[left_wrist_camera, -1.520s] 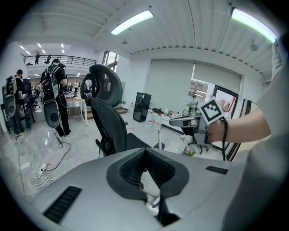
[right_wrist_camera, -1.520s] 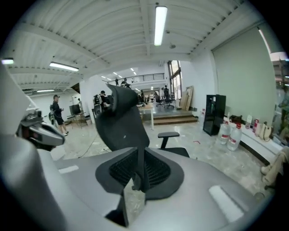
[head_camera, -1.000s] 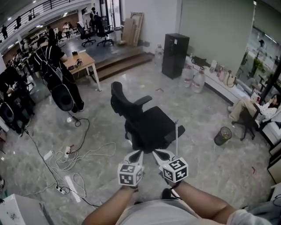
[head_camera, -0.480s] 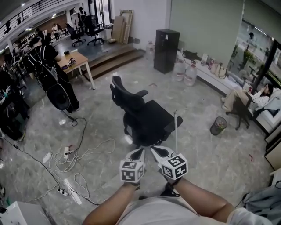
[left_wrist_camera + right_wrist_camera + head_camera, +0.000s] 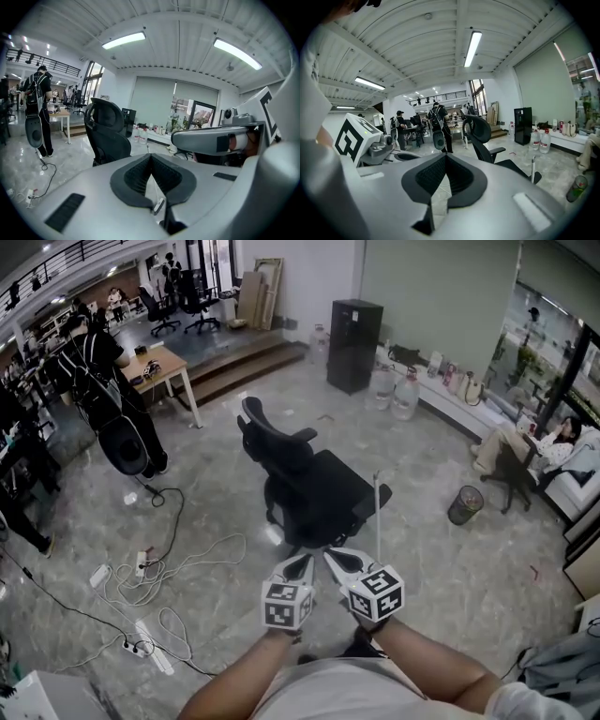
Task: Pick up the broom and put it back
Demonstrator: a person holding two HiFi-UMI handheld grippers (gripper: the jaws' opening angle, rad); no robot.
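Left gripper (image 5: 297,564): jaws closed, nothing between. Right gripper (image 5: 339,560): jaws closed, nothing between. Broom (image 5: 377,514): thin white pole, upright at right seat edge of black office chair (image 5: 314,488), just beyond right gripper.

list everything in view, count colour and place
office chair: one, black, floor centre
thin pole: one, white, upright right of chair, maybe the broom handle
cabinet: one, black, far wall
water jugs: two, clear, beside cabinet
bin: one, dark, right floor
table: one, wooden, far left
cables: several, white and black, left floor
standing person: one, black clothes, left by table
left gripper: one, grey, shut, empty
right gripper: one, grey, shut, empty
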